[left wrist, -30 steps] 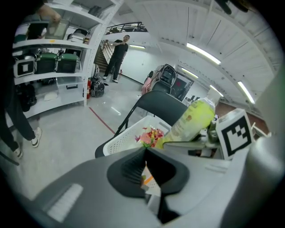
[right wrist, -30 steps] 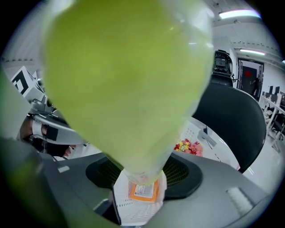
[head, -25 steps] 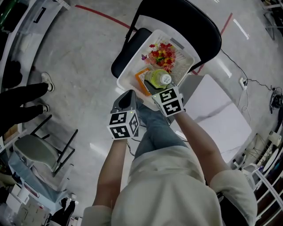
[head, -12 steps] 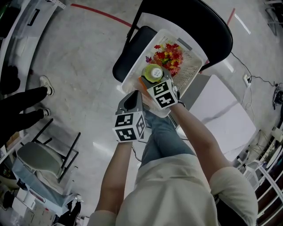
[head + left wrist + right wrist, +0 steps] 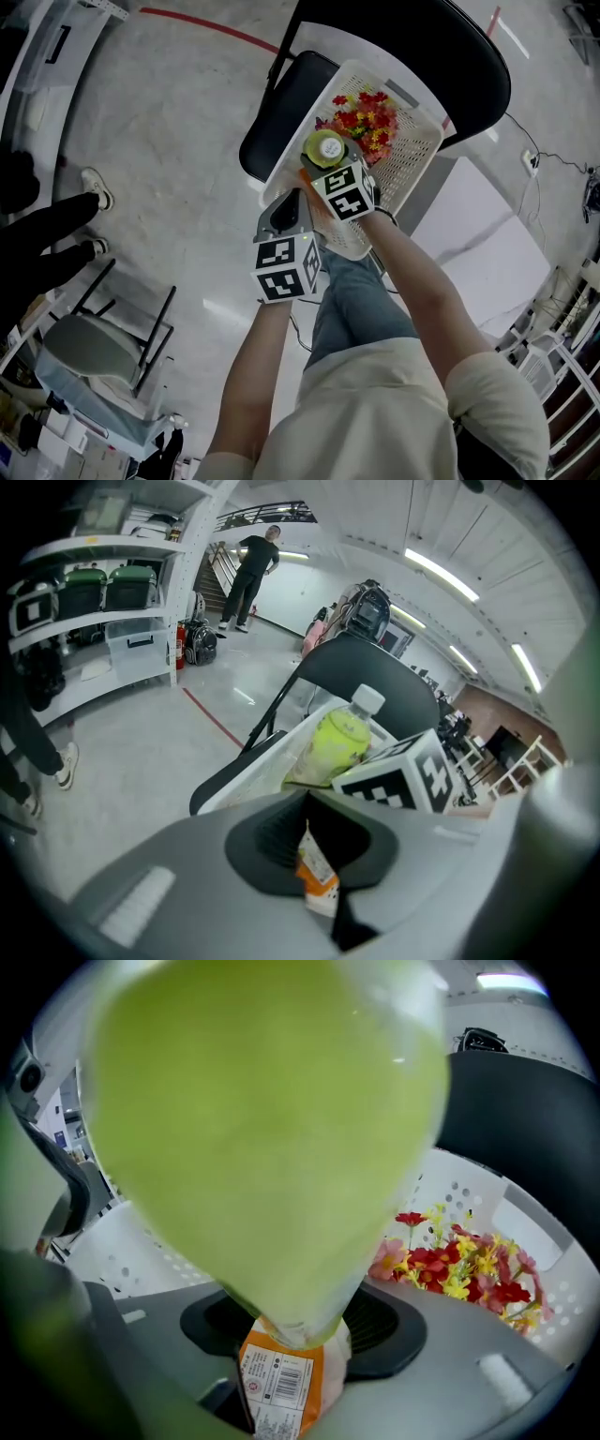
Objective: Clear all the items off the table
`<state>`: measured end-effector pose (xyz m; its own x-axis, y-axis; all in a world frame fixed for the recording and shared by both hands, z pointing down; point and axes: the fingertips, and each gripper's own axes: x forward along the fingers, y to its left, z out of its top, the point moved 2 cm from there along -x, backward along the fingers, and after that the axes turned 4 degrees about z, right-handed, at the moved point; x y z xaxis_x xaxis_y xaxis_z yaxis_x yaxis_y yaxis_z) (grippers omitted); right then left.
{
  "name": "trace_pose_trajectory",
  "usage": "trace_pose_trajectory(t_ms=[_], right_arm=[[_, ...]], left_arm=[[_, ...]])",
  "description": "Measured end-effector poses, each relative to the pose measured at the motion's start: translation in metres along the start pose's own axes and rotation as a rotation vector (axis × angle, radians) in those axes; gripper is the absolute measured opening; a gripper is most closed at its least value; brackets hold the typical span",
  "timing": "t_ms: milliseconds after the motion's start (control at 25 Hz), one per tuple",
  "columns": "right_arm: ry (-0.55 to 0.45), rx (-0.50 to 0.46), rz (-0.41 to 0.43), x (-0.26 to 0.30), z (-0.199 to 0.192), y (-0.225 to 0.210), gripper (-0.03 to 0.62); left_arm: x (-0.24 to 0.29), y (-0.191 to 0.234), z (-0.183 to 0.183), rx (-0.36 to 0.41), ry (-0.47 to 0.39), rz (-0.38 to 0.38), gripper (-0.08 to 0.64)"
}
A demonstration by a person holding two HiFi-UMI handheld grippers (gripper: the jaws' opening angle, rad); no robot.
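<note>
Left gripper point(image 5: 298, 194): clenched on an orange packet point(image 5: 317, 878) at the basket's near rim.
Right gripper point(image 5: 330, 169): grasping a green bottle point(image 5: 327, 150), cap up, over the basket.
Basket point(image 5: 415, 178): white, on a chair point(image 5: 281, 112), holding flowers point(image 5: 367, 117).

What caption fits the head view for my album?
The right tool holds a green bottle over a white basket with flowers on a chair.
</note>
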<state>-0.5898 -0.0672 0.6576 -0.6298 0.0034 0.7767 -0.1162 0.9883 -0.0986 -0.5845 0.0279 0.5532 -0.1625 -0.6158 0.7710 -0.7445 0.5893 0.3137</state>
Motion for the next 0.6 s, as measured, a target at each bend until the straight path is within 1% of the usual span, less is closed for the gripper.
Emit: trace_pose_trajectory(t_ms=[280, 480, 600], right_arm=[[0.024, 0.004, -0.018, 0.028, -0.008, -0.006, 0.275], [0.027, 0.052, -0.017, 0.041, -0.015, -0.009, 0.276], [0.045, 0.037, -0.020, 0.050, -0.023, -0.012, 0.278]], left_arm=[[0.012, -0.002, -0.003, 0.031, 0.029, -0.007, 0.009], [0.015, -0.005, -0.005, 0.056, 0.049, -0.016, 0.009], [0.018, -0.006, -0.004, 0.051, 0.054, -0.018, 0.009]])
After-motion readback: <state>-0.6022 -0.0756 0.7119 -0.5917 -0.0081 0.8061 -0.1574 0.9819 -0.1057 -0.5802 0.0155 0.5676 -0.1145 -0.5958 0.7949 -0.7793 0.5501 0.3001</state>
